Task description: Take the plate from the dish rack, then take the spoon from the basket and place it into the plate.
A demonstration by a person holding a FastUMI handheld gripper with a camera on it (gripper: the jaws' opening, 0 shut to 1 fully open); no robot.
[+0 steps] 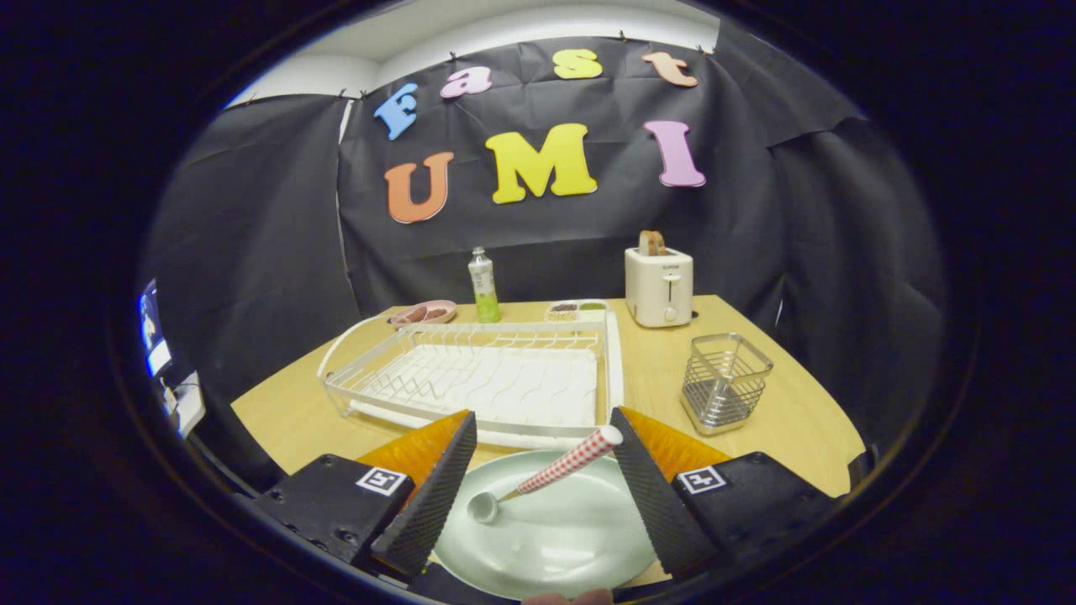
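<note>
Resting in the plate (555, 538), spoon (538, 479) between wide-apart fingers (433, 487), unheld

Spoon (546, 477) on plate (555, 538) between open claw (538, 483) fingers; dish rack (496, 378) beyond; basket (725, 382) right of rack

From my remote seat, the plate (546, 529) looked pale mint green. The spoon (546, 475) had a red-and-white checked handle and a pale bowl. My gripper (538, 487) had black ribbed fingers (433, 496) with orange backs. The dish rack (487, 378) was white, the basket (725, 382) silver wire, the toaster (660, 286) cream, the table (782, 420) light wood.
</note>
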